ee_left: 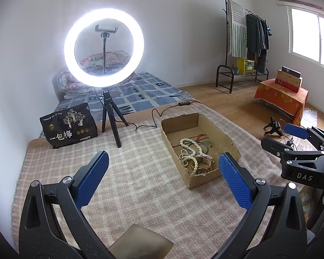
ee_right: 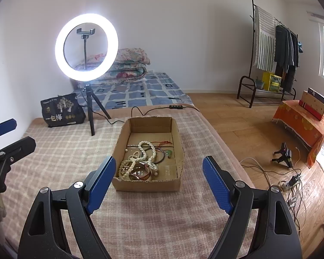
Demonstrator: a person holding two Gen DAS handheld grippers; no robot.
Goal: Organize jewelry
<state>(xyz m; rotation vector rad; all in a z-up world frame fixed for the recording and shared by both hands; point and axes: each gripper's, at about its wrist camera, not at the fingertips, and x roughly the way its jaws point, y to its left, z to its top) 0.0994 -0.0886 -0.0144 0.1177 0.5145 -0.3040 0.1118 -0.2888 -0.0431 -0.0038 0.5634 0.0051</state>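
All the jewelry (ee_right: pixel 140 161) lies in the box (ee_right: pixel 175 129) on the checked surface (ee_right: pixel 54 151) — pearl strands, bangles and cords heaped together at its near end, the far end bare; nothing of it shows on the cloth outside. Such a heap fits either pieces just gathered in, or a tangle waiting to be sorted; one cannot tell which. The left tool (ee_left: pixel 163 179) hangs near and left of the box, the right tool (ee_right: pixel 158 185) just before it — both spread wide, grasping nothing.
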